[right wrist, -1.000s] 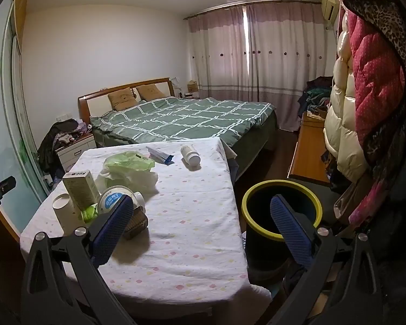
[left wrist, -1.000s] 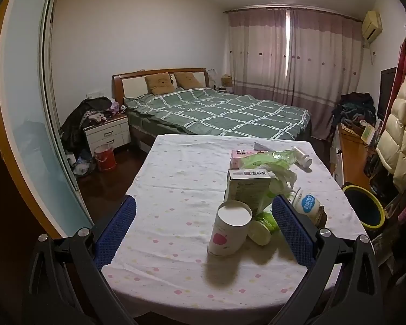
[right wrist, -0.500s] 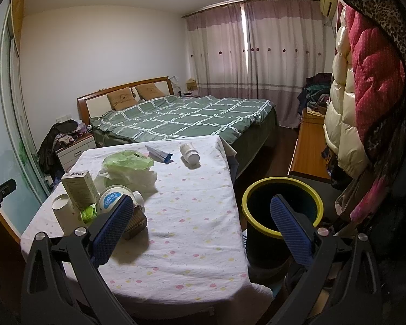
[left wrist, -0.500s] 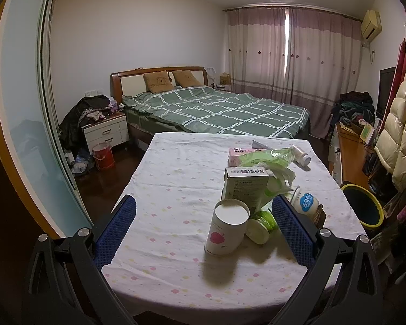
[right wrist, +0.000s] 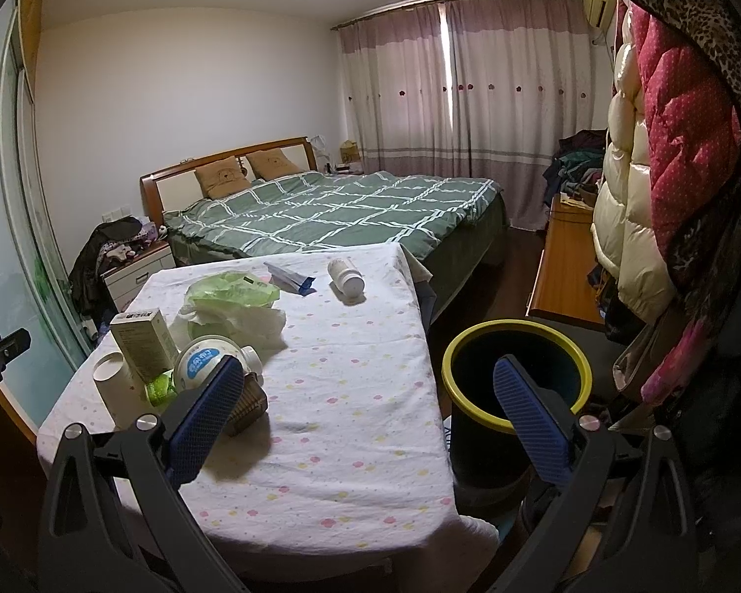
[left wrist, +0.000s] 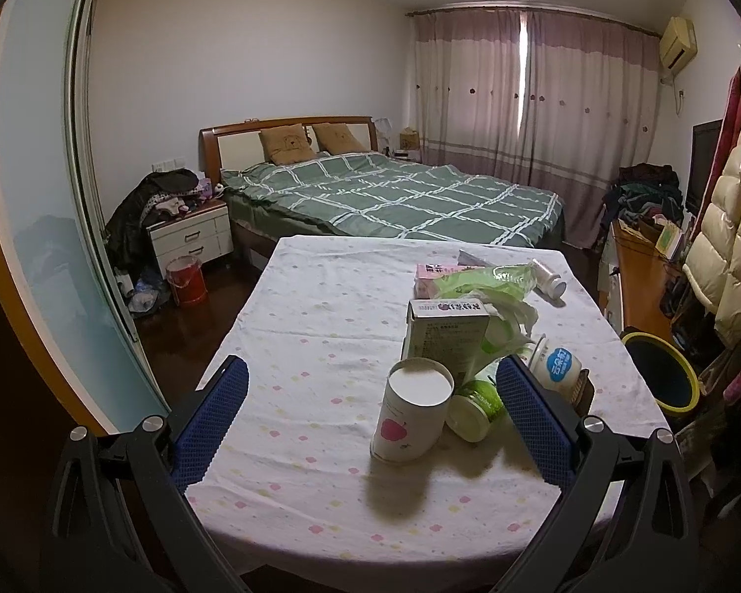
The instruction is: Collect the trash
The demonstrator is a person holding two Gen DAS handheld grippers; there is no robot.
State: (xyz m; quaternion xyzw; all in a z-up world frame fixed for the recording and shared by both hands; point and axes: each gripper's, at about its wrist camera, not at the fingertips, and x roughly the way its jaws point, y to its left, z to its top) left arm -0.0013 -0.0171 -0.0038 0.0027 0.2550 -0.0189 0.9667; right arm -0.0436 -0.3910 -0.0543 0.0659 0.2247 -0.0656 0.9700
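Several bits of trash sit bunched near the right edge of the table [left wrist: 321,306], toward its near corner: a paper cup [left wrist: 412,410] with an apple print, a green jar [left wrist: 474,407] lying against it, a carton [left wrist: 444,333] standing just behind, a tub [left wrist: 555,368] with a blue label, and a green plastic bag [left wrist: 484,284] beyond them. A white bottle [right wrist: 346,274] and a tube [right wrist: 289,276] lie apart near the far right corner. Nothing has gone into the bin [right wrist: 516,341], which stands on the floor just off the right edge.

Both grippers are empty with fingers spread wide. The left gripper [left wrist: 370,420] is lined up roughly on the cup; the right gripper [right wrist: 370,420] straddles the gap between table and bin.

Crowding looks like the main risk. Closing on the cup could nudge the jar and set it rolling, or tip the carton. A hard squeeze would likely crush the cup. Anything knocked rightward may drop past the bin's rim onto the floor.
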